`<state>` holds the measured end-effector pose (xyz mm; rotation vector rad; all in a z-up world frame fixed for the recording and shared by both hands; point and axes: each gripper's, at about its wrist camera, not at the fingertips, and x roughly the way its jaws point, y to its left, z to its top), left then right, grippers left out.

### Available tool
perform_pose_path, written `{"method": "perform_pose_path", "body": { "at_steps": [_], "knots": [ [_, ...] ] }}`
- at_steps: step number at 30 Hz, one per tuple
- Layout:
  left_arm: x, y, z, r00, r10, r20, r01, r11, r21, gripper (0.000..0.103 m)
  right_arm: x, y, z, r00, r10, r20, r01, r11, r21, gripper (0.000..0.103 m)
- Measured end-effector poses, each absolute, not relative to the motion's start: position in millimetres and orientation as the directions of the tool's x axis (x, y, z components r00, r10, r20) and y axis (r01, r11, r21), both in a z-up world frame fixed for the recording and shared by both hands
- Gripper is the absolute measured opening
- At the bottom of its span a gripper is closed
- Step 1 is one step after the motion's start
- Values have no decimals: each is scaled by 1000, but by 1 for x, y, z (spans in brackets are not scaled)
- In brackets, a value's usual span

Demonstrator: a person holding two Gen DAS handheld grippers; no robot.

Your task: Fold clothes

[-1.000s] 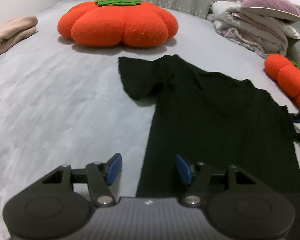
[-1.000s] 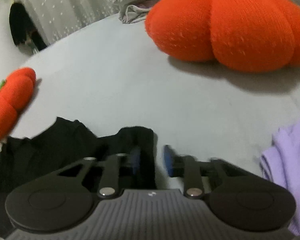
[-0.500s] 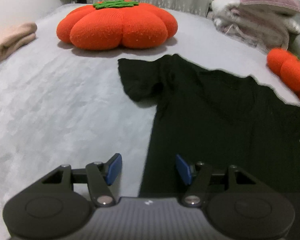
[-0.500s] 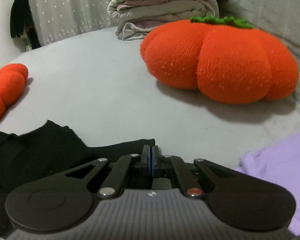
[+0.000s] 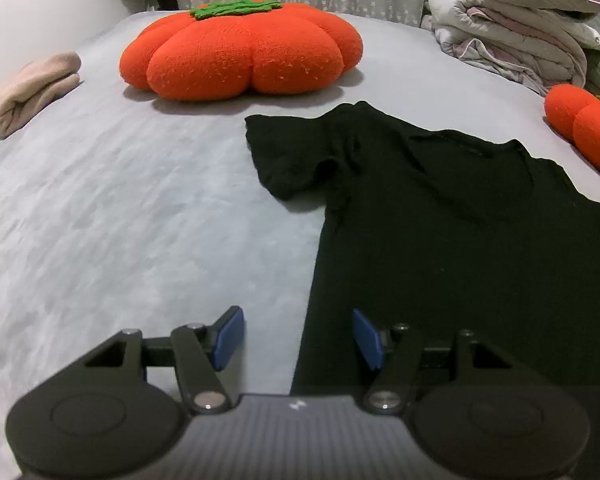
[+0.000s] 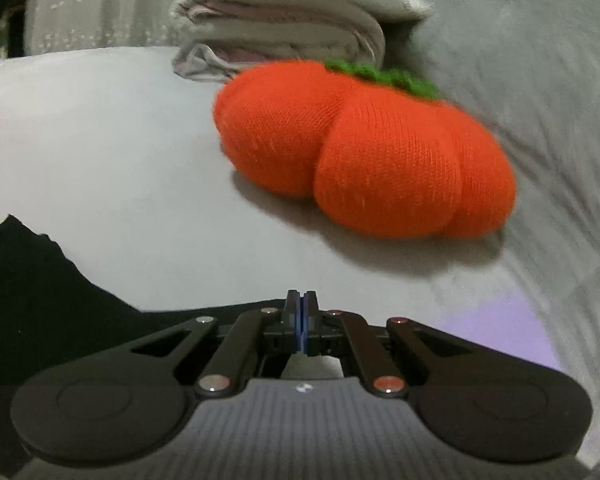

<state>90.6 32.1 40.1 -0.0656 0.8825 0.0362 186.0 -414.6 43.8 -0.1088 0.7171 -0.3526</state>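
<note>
A black T-shirt [image 5: 440, 260] lies spread flat on the grey bed [image 5: 120, 220], collar toward the far side. My left gripper [image 5: 298, 336] is open just above the shirt's lower left edge. One blue pad hangs over the bare sheet and the other over the cloth, neither touching it. In the right wrist view the shirt [image 6: 28, 280] fills the lower left, and a strip of its black cloth runs up to my right gripper [image 6: 302, 320]. That gripper's pads are pressed together on the cloth edge.
A big orange pumpkin cushion [image 5: 240, 48] sits at the far middle, and a smaller one [image 6: 364, 160] beside the shirt's right side. A folded beige garment [image 5: 28, 92] lies far left, stacked bedding [image 5: 520, 28] far right, and a lilac garment [image 6: 500, 328] close by my right gripper.
My right gripper went from open around the shirt's sleeve to shut on it, then turned, so the small pumpkin shifted in its view. The left gripper stayed open and still.
</note>
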Motion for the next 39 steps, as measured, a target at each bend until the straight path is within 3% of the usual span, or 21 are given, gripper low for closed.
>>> {"method": "perform_pose_path", "body": {
  "at_steps": [3,5,7,9,11,15,20,24,34,39],
  "knots": [
    [91,32,40,632,7,-775,-60,997,-41,62,186,-419,34,701,-234,-674,208,971,-121,2],
    [91,33,39,631,6,-776,-63,997,-43,62,180,-422,36,716,-191,-671,194,978,-71,15],
    [91,35,40,628,3,-778,-67,996,-50,62,165,-437,47,754,-157,-637,214,977,12,37],
    [90,34,41,626,2,-780,-67,996,-52,62,152,-452,53,766,-124,-630,223,972,80,38],
    [91,34,41,624,0,-782,-68,996,-54,62,143,-460,53,737,-116,-665,208,976,60,38],
    [91,34,42,622,0,-783,-75,995,-60,62,126,-449,40,678,14,-735,-28,1000,-7,38],
    [91,34,41,620,0,-785,-77,995,-60,62,125,-436,32,712,67,-699,-132,990,-40,38],
    [91,35,42,618,-1,-786,-79,995,-63,62,127,-431,30,728,155,-668,-155,986,59,38],
    [91,36,43,609,-5,-793,-79,995,-67,62,121,-473,15,790,305,-532,107,786,608,42],
    [91,37,44,605,-7,-796,-82,994,-71,62,125,-443,26,789,228,-571,82,882,465,44]
  ]
}}
